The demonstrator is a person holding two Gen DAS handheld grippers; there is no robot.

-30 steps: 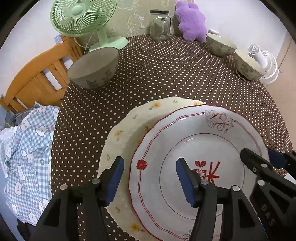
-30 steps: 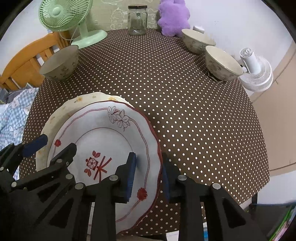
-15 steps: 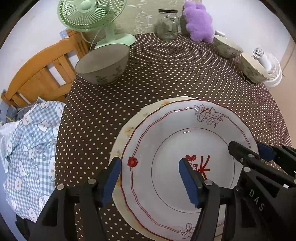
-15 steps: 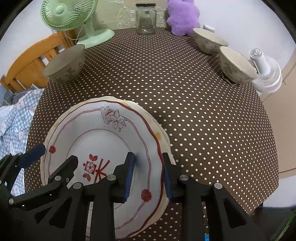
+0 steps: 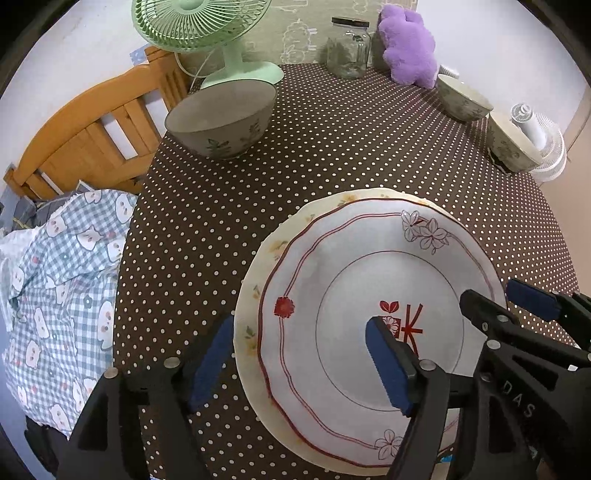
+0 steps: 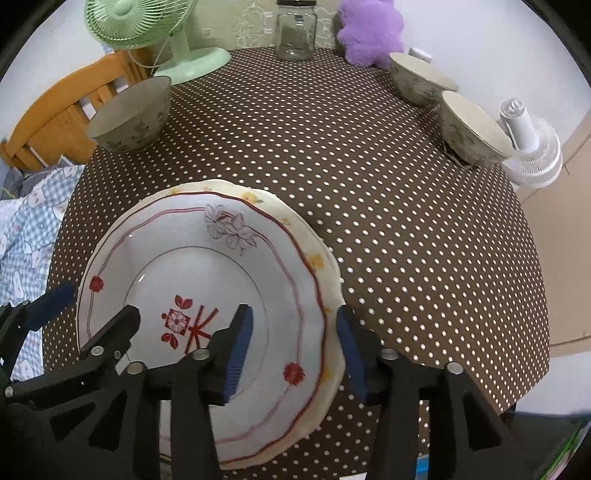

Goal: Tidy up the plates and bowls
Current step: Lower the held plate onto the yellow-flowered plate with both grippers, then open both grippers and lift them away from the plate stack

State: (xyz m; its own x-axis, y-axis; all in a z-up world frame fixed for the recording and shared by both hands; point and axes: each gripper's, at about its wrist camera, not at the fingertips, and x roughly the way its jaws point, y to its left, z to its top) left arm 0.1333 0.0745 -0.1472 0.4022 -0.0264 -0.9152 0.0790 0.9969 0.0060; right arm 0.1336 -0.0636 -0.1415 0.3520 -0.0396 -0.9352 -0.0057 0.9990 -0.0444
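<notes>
Bowls (image 6: pixel 131 116), jar (image 6: pixel 295 31), fan (image 6: pixel 162 33) beyond plates (image 6: pixel 207 295)

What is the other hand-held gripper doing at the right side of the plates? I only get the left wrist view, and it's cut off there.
Observer: The right hand-held gripper straddles the right rim of the red-trimmed plate and the yellow-flowered plate beneath it. Its jaws are opening, and the pads look clear of the rim.
Visitor: Is the lower plate's right edge plain?
Observer: No, it has yellow flowers painted there.
</notes>
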